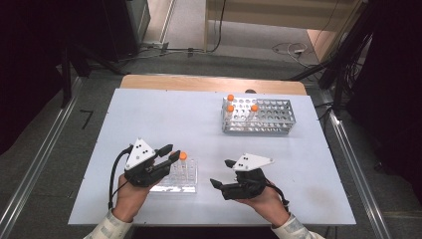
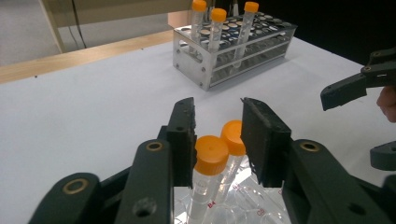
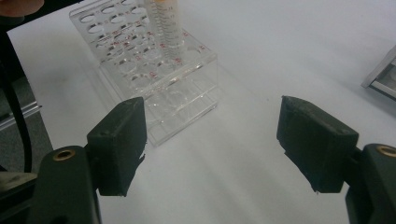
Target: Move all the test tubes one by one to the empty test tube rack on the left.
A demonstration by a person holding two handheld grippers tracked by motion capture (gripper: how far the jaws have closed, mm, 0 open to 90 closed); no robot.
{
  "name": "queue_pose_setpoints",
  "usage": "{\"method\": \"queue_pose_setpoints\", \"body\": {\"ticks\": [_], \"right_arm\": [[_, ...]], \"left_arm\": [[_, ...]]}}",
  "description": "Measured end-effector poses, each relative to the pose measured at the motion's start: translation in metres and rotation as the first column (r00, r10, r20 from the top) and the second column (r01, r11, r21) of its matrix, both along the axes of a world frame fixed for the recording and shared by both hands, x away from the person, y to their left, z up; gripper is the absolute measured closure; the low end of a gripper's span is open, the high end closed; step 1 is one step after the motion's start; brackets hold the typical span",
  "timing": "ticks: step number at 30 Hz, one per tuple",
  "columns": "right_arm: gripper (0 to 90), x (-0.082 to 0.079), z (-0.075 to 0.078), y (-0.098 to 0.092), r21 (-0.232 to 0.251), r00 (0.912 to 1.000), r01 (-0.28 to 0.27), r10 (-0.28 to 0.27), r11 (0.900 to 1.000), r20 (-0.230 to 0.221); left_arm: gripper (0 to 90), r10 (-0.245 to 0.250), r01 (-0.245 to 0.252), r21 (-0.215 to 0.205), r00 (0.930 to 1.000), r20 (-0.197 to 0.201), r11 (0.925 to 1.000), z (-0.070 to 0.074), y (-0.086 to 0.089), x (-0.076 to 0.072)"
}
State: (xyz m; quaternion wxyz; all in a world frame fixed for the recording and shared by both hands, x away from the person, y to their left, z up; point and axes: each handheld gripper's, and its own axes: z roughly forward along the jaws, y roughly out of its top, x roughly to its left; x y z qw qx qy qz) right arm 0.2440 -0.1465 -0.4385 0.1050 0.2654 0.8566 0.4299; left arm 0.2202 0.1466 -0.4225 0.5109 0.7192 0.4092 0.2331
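The left tool (image 1: 171, 152) is at the far left corner of the clear acrylic tube rack (image 1: 181, 181), which sits on the white worktop (image 1: 164, 114) near the person's edge. An orange cap (image 1: 182, 156) shows right at its tips.

Along that tool's own jaws, two clear plastic tubes with orange screw caps stand in the rack, the near tube (image 2: 211, 149) close against one pad and the far tube (image 2: 232, 135) just behind it by the other pad. The jaws stand only a little apart, one on each side of the caps. I see no squeeze on either cap, so I read the tool as loosely round them, not gripping.

What matters here is the axis. The tubes stand nearly upright in their holes, while the left tool comes at them roughly level from the person's side. So any lift would have to go straight up along the tubes, and any retreat straight back toward the person, or a pad may catch a cap and tip a tube.

The right tool (image 1: 222, 173) hangs just right of the clear rack, pointing toward it, its jaws wide apart and holding nothing. It is near, but the left one is the one on the tubes.

Well apart, at the far right of the worktop, a metal tube rack (image 1: 259, 124) holds three more orange-capped tubes.
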Motion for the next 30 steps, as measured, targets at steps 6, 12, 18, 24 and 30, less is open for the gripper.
{"method": "queue_pose_setpoints", "body": {"ticks": [6, 12, 18, 24, 30], "right_arm": [[23.1, 0.002, 0.0, -0.002, 0.001, 0.9998, 0.018, -0.018, 1.0, 0.007], [23.9, 0.013, 0.001, -0.012, 0.01, 0.994, 0.107, -0.107, 0.994, 0.021], [24.2, 0.028, 0.005, -0.028, 0.033, 0.974, 0.218, -0.22, 0.975, 0.055], [24.9, 0.044, 0.009, -0.037, 0.023, 0.9436, 0.317, -0.318, 0.948, 0.093], [25.0, 0.06, 0.011, -0.046, 0.033, 0.9161, 0.387, -0.388, 0.921, 0.099]], "left_arm": [[56.2, -0.013, 0.013, -0.032, 0.9999, -0.007, 0.9994, 0.002, 0.002, 0.0], [36.3, -0.003, 0.003, -0.044, 0.9999, -0.014, 0.999, 0.003, 0.001, 0.0], [31.0, -0.001, 0.0, -0.07, 0.9999, -0.011, 0.9975, 0.005, 0.002, -0.001], [31.0, 0.007, -0.007, -0.077, 1.0, 0.001, 0.997, 0.008, 0.004, -0.001], [30.9, 0.015, -0.015, -0.076, 0.9999, 0.0, 0.997, 0.007, 0.005, 0.001]]}}
